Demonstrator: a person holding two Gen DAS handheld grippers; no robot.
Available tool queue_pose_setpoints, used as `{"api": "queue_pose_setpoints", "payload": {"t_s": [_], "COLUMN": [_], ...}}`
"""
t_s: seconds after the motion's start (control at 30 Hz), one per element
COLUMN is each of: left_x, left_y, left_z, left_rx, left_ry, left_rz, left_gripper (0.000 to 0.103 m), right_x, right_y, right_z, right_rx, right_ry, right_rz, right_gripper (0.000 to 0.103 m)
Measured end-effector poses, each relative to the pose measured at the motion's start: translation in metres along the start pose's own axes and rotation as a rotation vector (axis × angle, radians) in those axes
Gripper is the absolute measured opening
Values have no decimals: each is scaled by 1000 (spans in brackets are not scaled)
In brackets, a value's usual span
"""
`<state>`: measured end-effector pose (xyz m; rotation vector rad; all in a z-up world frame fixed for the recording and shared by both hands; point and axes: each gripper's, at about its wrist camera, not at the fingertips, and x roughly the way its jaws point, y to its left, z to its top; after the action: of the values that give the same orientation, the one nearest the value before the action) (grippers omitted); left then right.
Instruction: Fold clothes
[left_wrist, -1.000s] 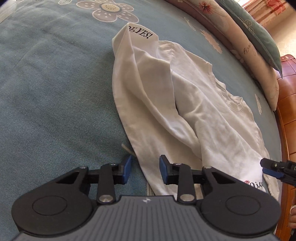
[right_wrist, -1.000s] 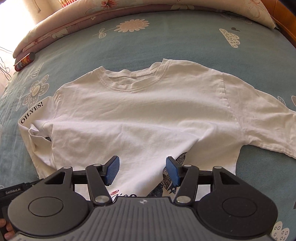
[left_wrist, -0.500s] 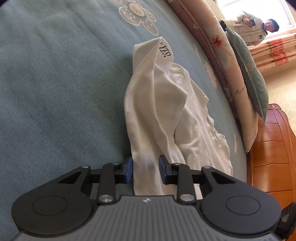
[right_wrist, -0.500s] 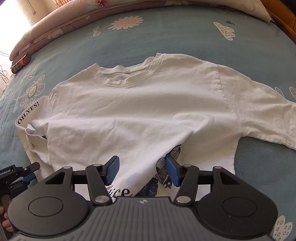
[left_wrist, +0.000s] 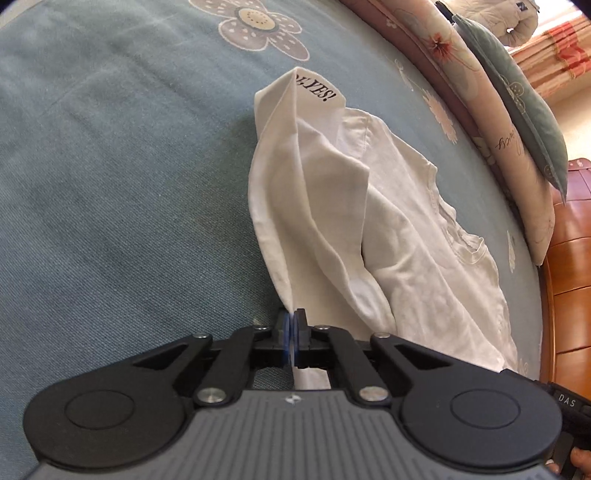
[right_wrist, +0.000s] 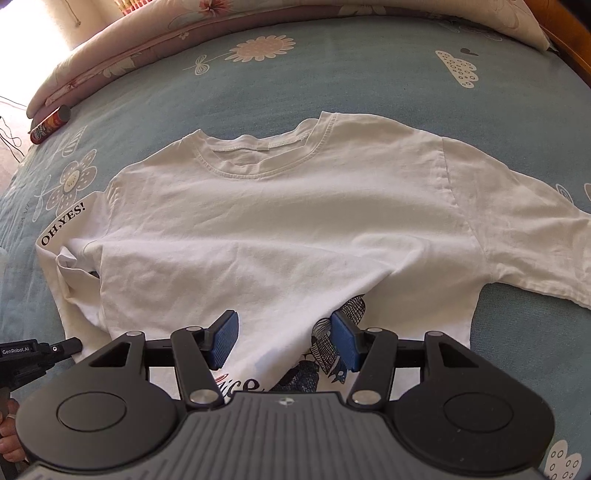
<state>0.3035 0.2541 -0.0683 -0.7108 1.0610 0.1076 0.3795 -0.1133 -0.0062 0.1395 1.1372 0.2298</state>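
Shirt: the white T-shirt (right_wrist: 280, 236) lies spread on my bed (right_wrist: 369, 74), collar away from me, printed front turned up at the hem.
Left tongs: my left tongs (left_wrist: 294, 325) are clenched on the shirt's hem edge at its left side, cloth pinched between the blue pads.
Right tongs: my right tongs (right_wrist: 282, 341) are released, pads wide apart, low over the hem by the drawing.
Sleeve: the "OH,YES!" sleeve (left_wrist: 317, 92) is bunched against the body.
Beyond: a folded quilt (right_wrist: 122, 59) along the bed's far edge.
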Motion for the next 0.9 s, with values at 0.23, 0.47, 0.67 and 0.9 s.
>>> {"api": "queue_pose_setpoints", "payload": {"t_s": [0.23, 0.47, 0.67, 0.9], "left_x": [-33, 1, 24, 47], "left_y": [15, 33, 40, 44], "left_z": [29, 9, 2, 12], "left_rx": [38, -132, -200, -256], "left_ry": [-29, 94, 79, 44], "left_rz": [32, -134, -181, -312], "left_gripper": [0, 5, 11, 11], "right_x": [-4, -4, -5, 0], "right_y": [1, 5, 4, 7], "right_z": [4, 1, 0, -3], "right_rx": [2, -3, -28, -13], "right_ry": [-20, -14, -14, -7], "right_rz": [7, 17, 3, 8], "right_gripper": [61, 61, 61, 61]}}
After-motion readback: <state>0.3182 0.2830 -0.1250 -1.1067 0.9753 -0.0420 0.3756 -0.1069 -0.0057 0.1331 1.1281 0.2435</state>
